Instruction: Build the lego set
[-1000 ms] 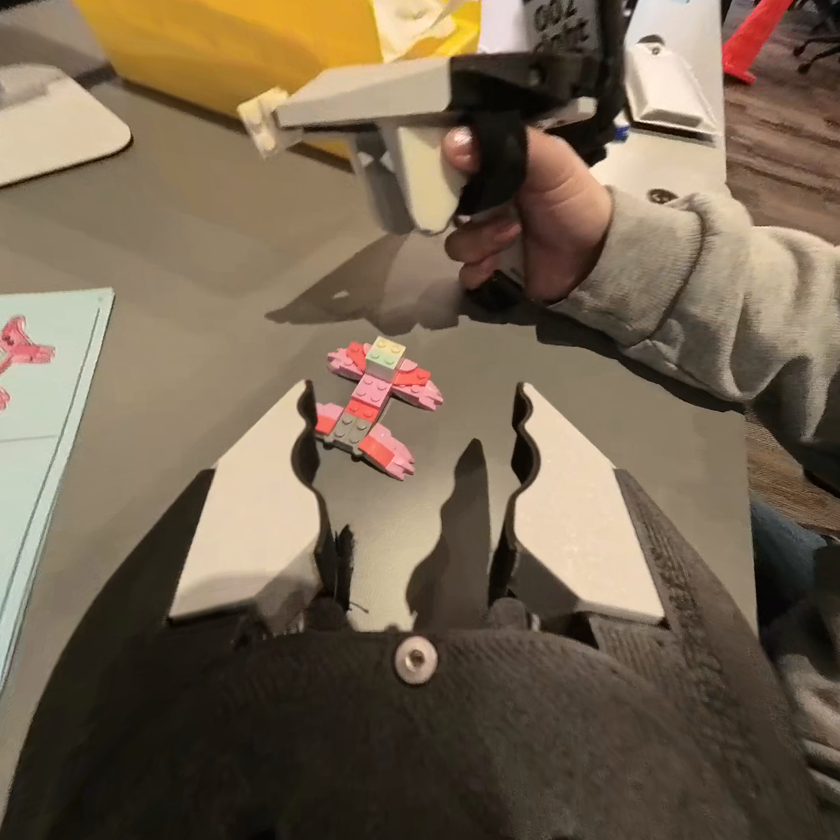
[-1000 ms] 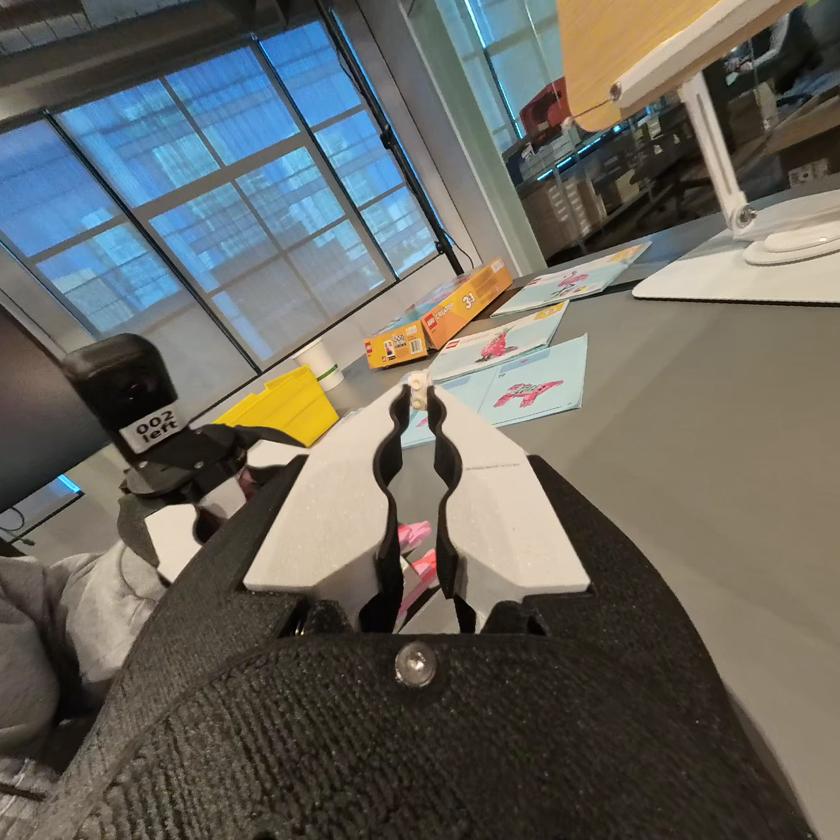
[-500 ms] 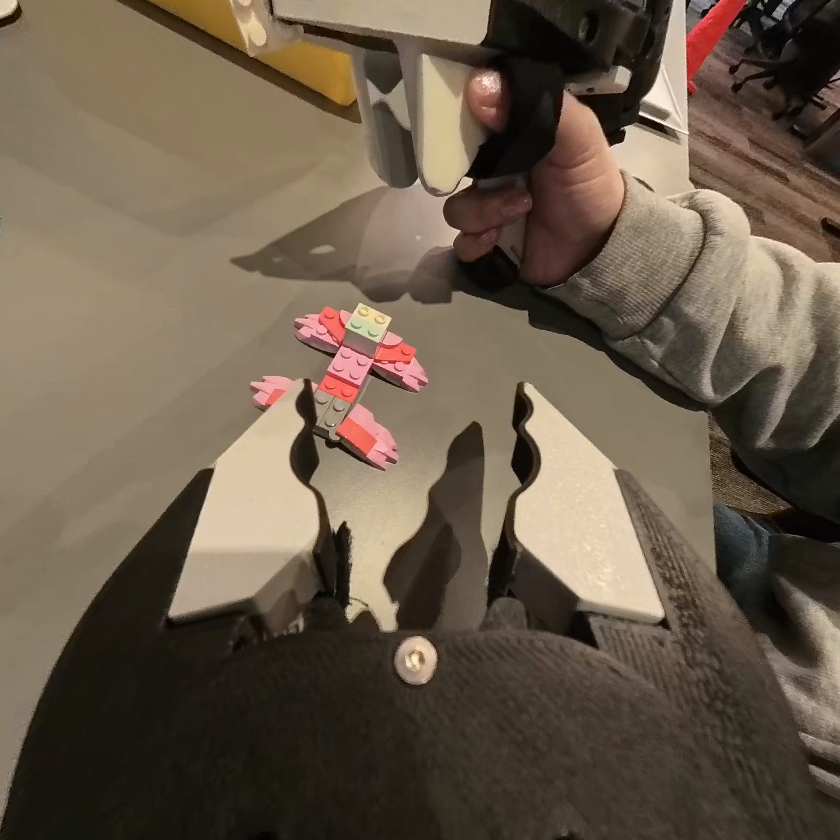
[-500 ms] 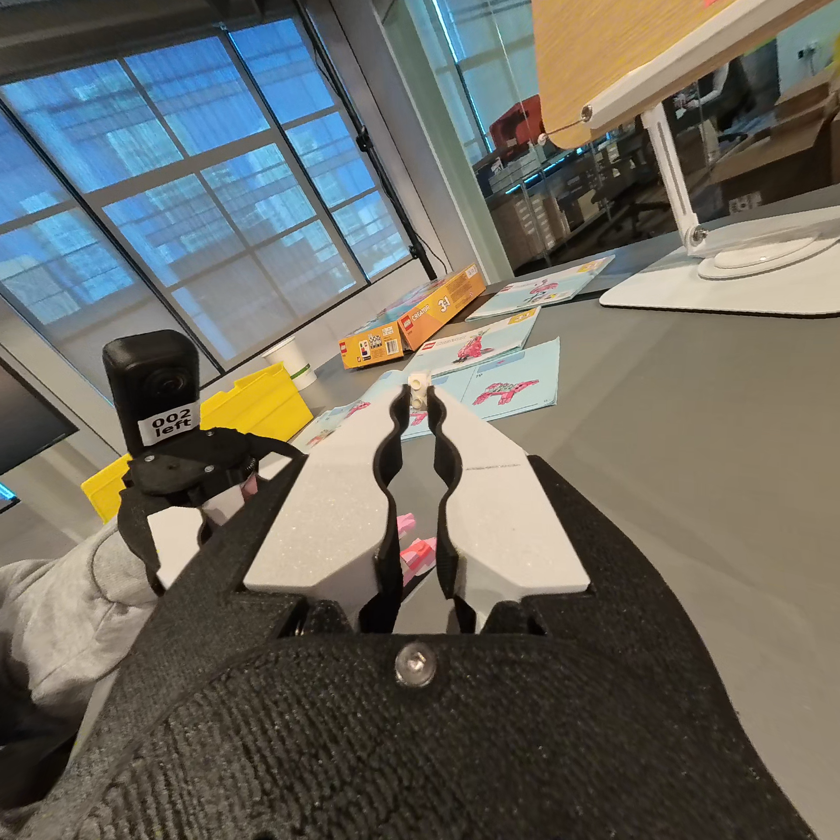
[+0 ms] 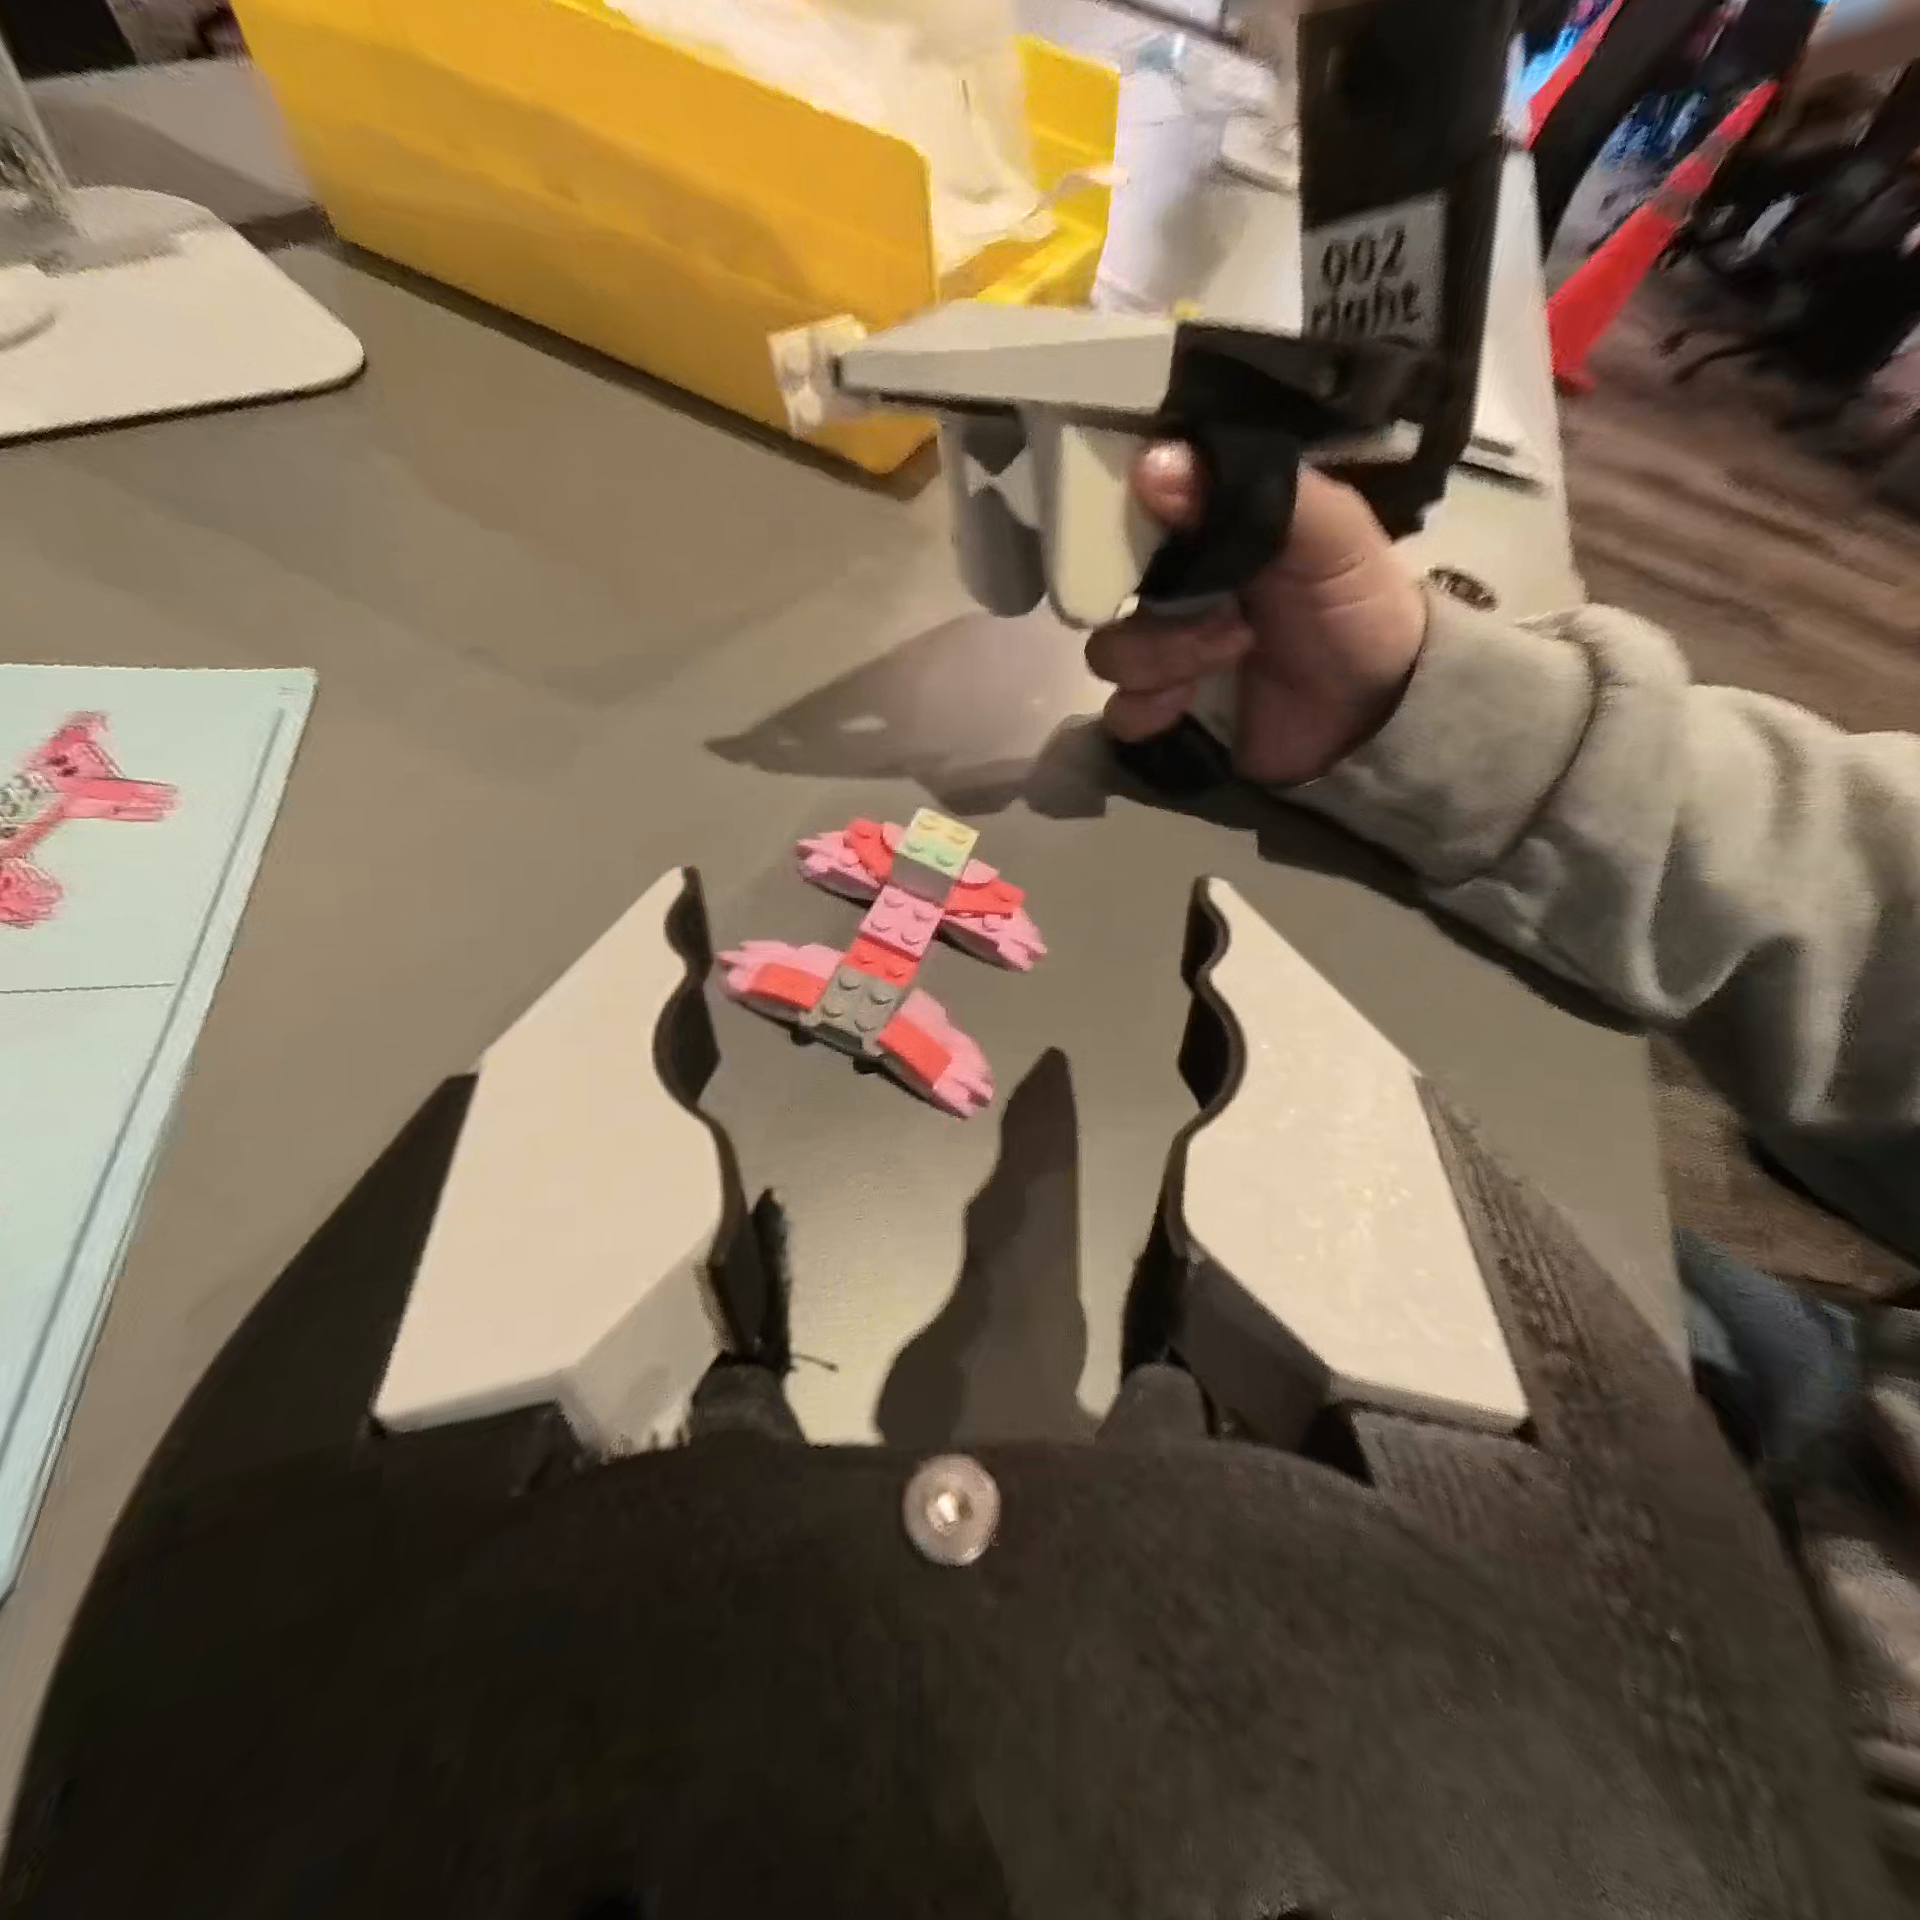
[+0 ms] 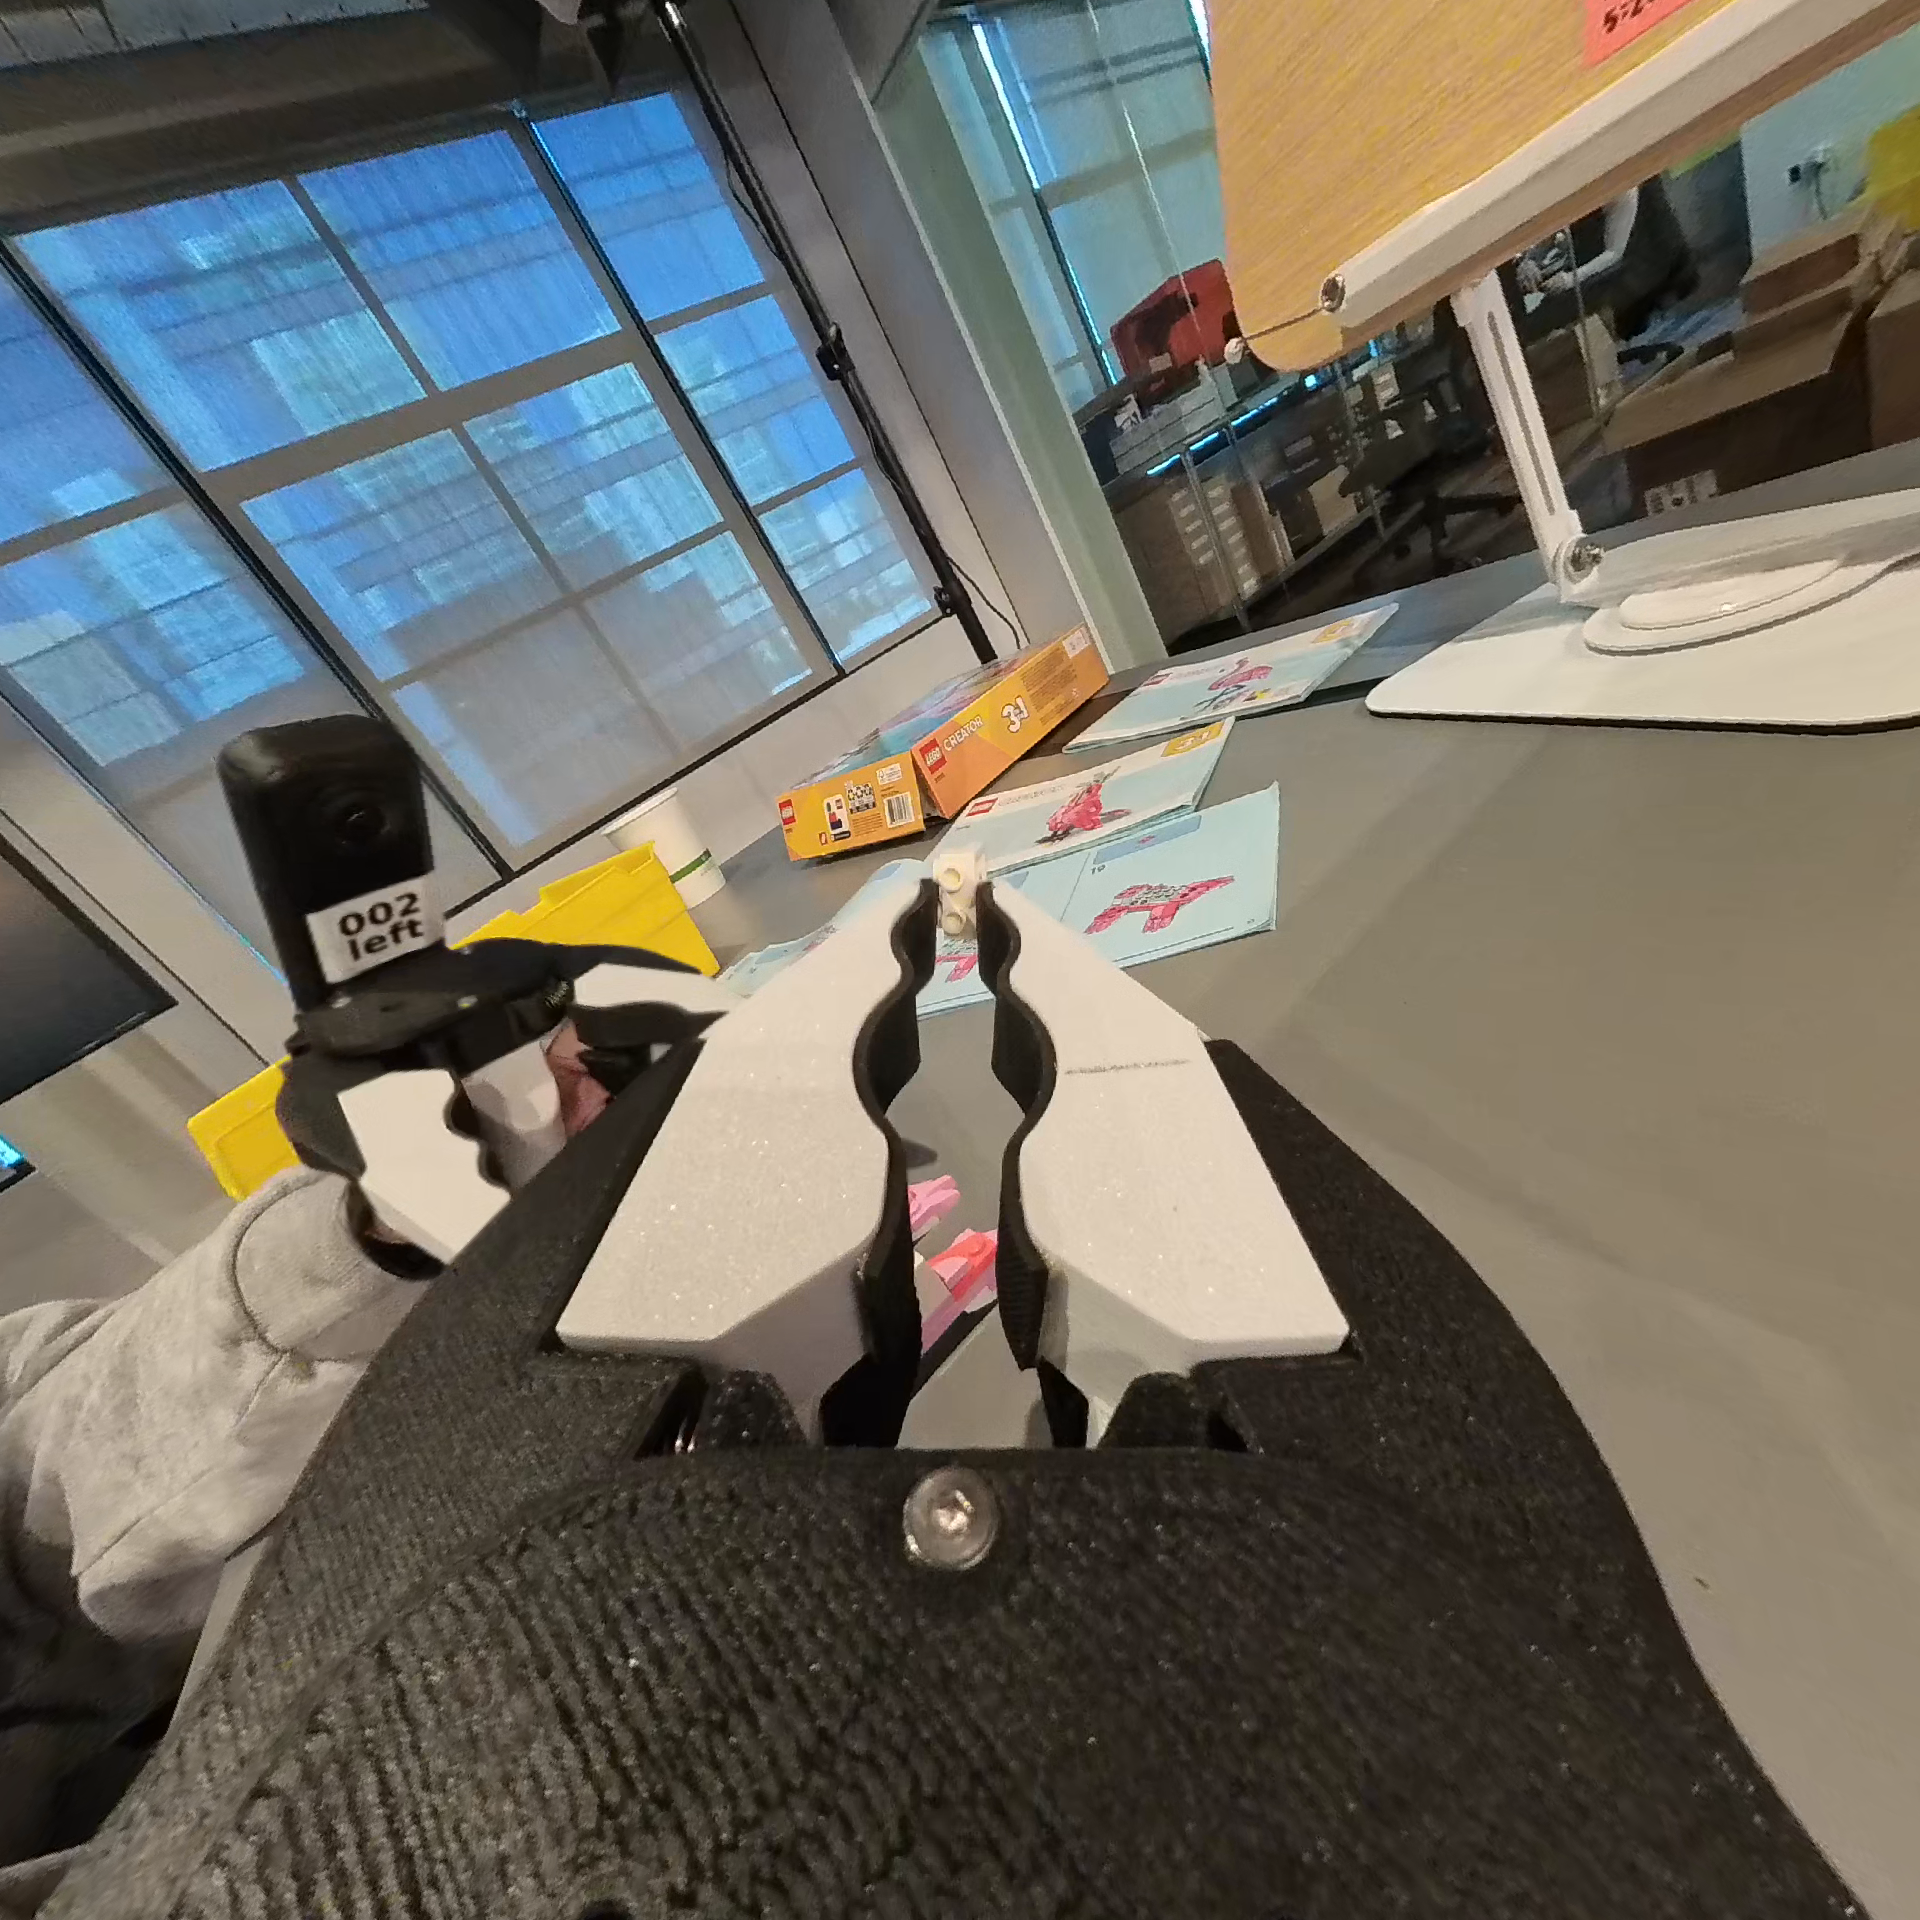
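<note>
The lego set's part-built model (image 5: 883, 977), a flat pink, red and grey brick assembly with spiky pink wing pieces, lies on the dark grey desk (image 5: 520, 582), largest of the task's things; the small white brick (image 6: 958, 890) comes last.

Compared with half a second ago, the left tongs (image 5: 940, 904) have pulled back and shifted so that the model, then partly hidden behind the left fingertip, now sits whole in the gap just beyond both fingertips, touching neither. The right tongs (image 6: 956, 896) have come lower and back into view, their tips pointing left across the far side of the model. This reads as lining up: the left tongs ready to steady the model, the right ready to bring the brick down on it.

The left tongs are released, spread wide and empty. The right tongs are clenched on the white brick, pinched at the very tips, well above the desk and apart from the model.

Farther off sit a yellow plastic bin (image 5: 623, 208), pale blue instruction booklets (image 6: 1174, 883) and an orange cardboard box (image 6: 935, 769).
</note>
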Demonstrator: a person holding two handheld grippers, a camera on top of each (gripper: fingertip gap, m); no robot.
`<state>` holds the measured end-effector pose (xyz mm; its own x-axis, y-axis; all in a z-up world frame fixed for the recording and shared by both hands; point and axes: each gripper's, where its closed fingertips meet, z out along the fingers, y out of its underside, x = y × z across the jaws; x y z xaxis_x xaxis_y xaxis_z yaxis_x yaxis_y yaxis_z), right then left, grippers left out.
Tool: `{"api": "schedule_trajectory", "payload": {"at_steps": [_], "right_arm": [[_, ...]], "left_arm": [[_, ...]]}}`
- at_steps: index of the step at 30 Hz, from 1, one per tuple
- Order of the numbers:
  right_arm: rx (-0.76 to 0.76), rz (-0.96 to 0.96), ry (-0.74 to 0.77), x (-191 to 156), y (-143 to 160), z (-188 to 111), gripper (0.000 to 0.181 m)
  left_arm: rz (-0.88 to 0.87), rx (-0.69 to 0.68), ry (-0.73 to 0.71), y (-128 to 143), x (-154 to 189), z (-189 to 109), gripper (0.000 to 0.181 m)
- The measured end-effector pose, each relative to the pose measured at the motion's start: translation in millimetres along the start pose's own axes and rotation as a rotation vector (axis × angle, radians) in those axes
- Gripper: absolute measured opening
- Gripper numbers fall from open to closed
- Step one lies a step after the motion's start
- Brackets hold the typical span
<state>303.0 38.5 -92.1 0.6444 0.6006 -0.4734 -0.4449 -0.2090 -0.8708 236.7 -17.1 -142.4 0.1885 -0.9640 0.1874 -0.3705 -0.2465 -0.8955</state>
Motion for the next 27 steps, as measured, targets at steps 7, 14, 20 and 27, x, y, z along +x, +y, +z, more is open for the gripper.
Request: {"api": "schedule_trajectory", "payload": {"at_steps": [7,14,20,27], "right_arm": [[-0.021,0.01,-0.02,-3.7,3.9,3.4,0.005],[-0.023,0.017,-0.026,-4.4,4.5,3.7,0.005],[-0.025,0.014,-0.022,-4.3,4.8,4.2,0.005],[-0.038,0.015,-0.031,-6.6,7.5,8.0,0.005]], "left_arm": [[0.064,-0.247,0.052,42.3,7.7,15.6,0.098],[0.06,-0.351,0.329,56.3,50.5,1.3,0.069],[0.146,-0.163,0.176,25.3,35.8,8.9,0.087],[0.266,-0.336,0.15,56.5,35.7,27.2,0.083]]}}
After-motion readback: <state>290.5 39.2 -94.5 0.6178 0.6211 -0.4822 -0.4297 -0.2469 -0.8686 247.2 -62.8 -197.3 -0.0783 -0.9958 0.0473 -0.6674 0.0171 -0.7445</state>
